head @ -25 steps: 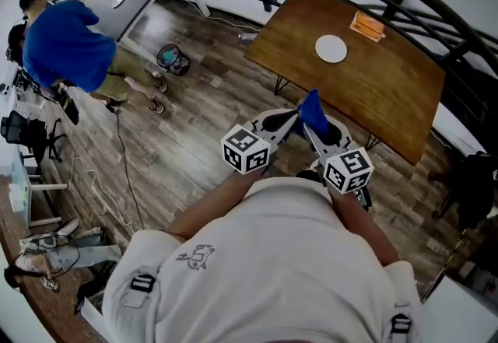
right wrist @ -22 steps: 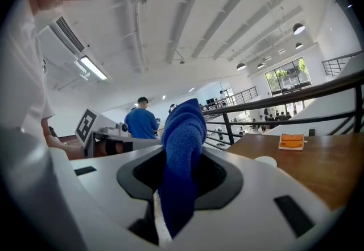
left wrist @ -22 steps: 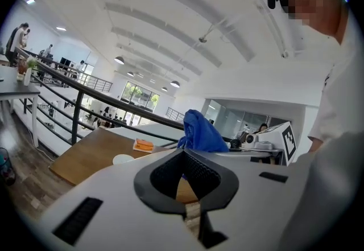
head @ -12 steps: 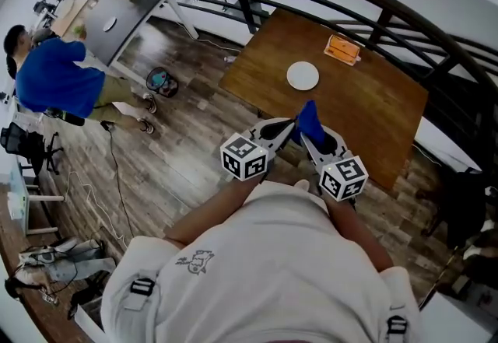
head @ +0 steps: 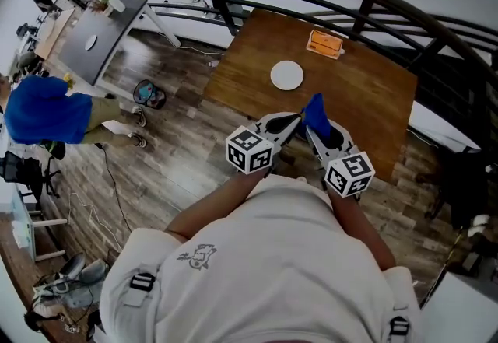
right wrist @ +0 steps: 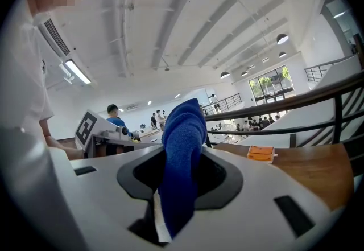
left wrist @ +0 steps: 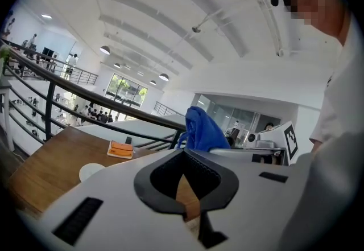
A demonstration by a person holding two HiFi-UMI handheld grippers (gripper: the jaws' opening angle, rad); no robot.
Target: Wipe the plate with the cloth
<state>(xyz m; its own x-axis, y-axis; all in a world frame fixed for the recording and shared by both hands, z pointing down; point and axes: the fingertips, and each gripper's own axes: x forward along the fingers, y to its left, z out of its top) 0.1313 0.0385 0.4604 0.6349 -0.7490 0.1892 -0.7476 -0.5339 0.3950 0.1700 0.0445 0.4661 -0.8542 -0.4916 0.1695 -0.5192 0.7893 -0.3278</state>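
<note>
Blue fuzzy cloth [right wrist: 182, 147], bunched upright, is clamped in the right tool [head: 313, 127], while the left tool [head: 296, 120] is closed empty.

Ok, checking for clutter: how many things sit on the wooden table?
2: a white plate left of the table middle, and an orange object beyond it near the far edge. The near edge is partly hidden.

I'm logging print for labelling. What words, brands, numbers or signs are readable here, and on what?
No readable text anywhere.
Shirt emblem: small graphic, lettering too small to read.
Marker cubes: black-and-white square patterns, no words.
Orange object: too small to read.
Blue cloth: no print visible.
</note>
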